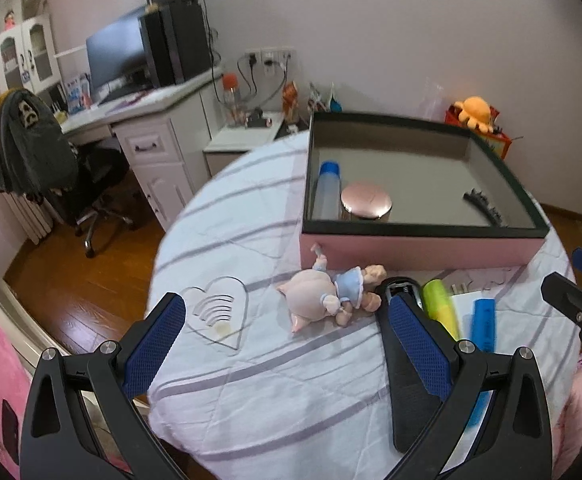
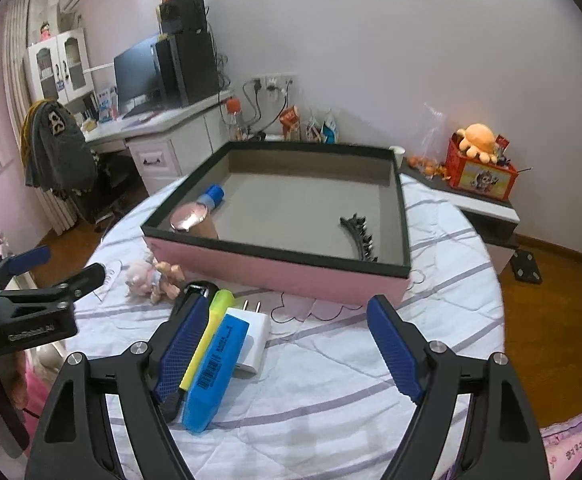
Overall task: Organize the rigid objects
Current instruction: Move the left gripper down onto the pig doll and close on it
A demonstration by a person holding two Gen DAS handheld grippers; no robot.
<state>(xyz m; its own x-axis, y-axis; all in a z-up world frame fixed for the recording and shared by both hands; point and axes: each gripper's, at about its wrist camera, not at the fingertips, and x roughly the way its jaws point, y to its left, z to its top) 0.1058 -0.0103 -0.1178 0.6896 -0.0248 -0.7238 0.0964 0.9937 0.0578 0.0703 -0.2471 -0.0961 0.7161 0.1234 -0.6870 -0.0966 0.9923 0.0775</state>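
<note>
A pink box (image 1: 419,250) with a dark rim stands on the round table (image 1: 291,380). Inside lie a blue-capped bottle (image 1: 329,190), a round pink compact (image 1: 366,199) and a black hair comb (image 1: 485,206). In front of the box lie a pig doll (image 1: 331,296), a clear heart plaque (image 1: 219,316), a black remote (image 1: 401,284), a yellow highlighter (image 1: 441,308), a blue highlighter (image 1: 483,322) and a white charger (image 2: 253,338). My left gripper (image 1: 285,350) is open and empty above the cloth near the doll. My right gripper (image 2: 289,350) is open and empty above the highlighters (image 2: 215,364).
A desk (image 1: 143,120) with monitor and an office chair (image 1: 51,160) stand at the left. A low side table (image 2: 487,208) holds a red box with an orange plush (image 2: 479,140). Wooden floor (image 2: 551,340) surrounds the table. The box also shows in the right wrist view (image 2: 291,272).
</note>
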